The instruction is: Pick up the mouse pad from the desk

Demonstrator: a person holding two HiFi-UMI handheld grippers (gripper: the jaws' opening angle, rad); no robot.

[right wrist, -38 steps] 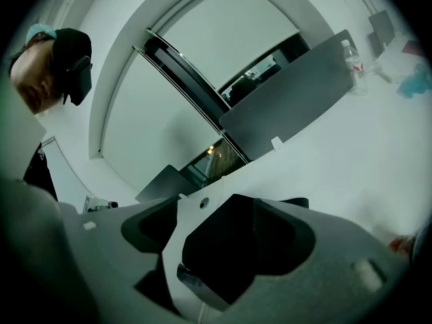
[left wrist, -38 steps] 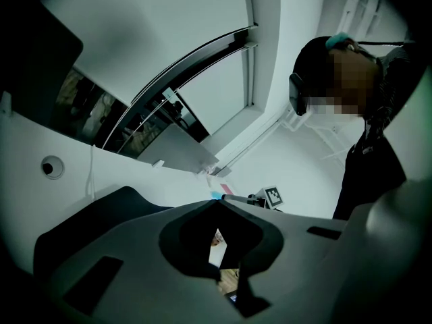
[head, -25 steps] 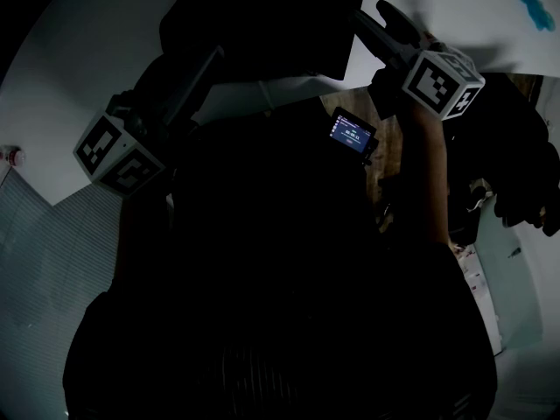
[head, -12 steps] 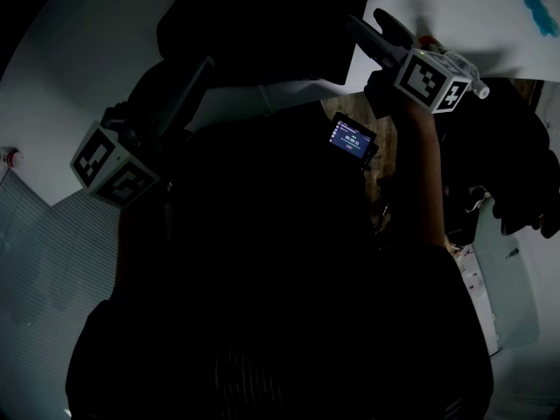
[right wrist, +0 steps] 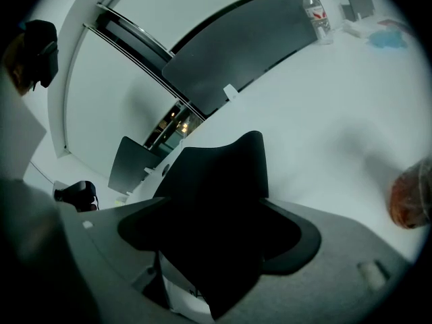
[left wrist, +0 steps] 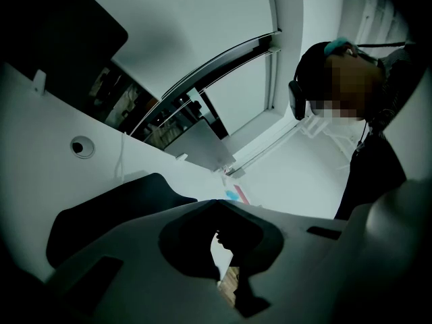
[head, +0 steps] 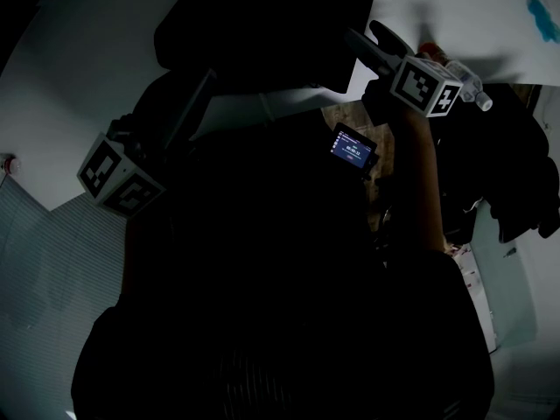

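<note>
Mouse pad [right wrist: 217, 174]; black, thin, bent; clamped in right tongs [right wrist: 212, 248]

White desk [head: 455, 16], dark divider panel [right wrist: 236, 46], dim light.

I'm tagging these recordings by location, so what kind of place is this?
Most likely an open-plan office. There is a long white desk with a dark divider panel standing along it, a round cable hole in the desktop, and a dark mouse pad on it.
</note>
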